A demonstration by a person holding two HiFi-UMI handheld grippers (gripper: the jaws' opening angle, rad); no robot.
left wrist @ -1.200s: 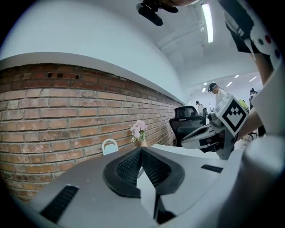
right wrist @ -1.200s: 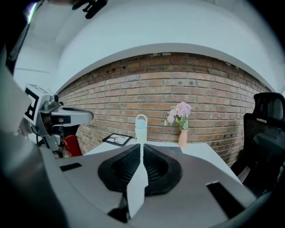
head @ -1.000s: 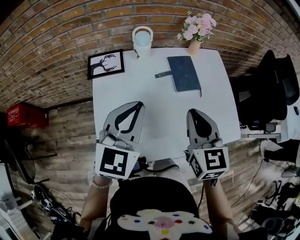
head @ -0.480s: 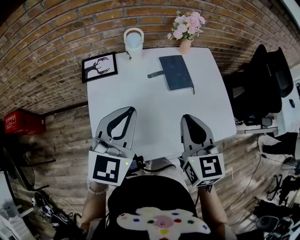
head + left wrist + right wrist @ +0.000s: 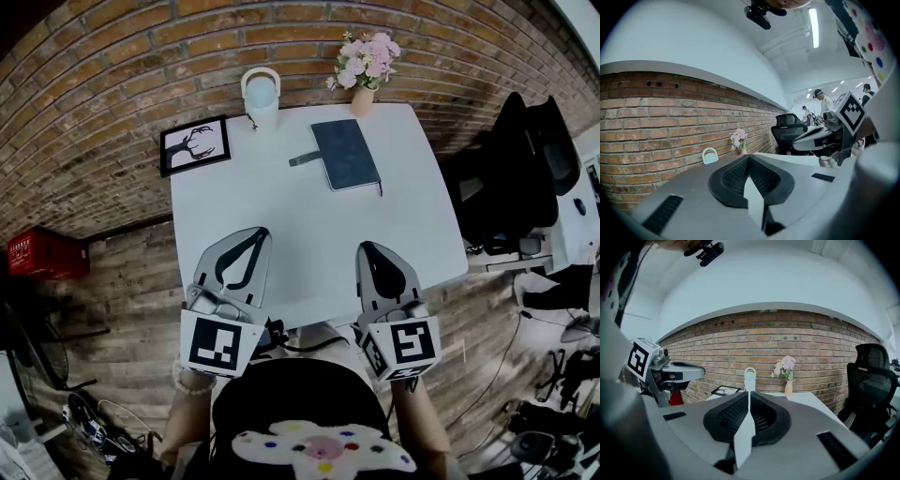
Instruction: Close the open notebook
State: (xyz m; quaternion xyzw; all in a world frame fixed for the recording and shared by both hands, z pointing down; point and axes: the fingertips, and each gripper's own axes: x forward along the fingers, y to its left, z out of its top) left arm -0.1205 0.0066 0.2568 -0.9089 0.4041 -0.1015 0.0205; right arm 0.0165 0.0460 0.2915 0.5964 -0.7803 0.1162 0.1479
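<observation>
Jaws together, empty, on left gripper (image 5: 255, 234) and right gripper (image 5: 367, 249). Could clip flower vase (image 5: 362, 98) near notebook (image 5: 346, 155), upper centre, reaching in.

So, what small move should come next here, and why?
Probably just rest: the dark blue notebook already lies closed at the far side of the white table, and the left gripper and right gripper are shut, empty, near its front edge.

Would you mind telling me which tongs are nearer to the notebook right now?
Right. The right tongs are almost straight below the notebook in the head view; the left tongs are off to its lower left, farther away.
</observation>
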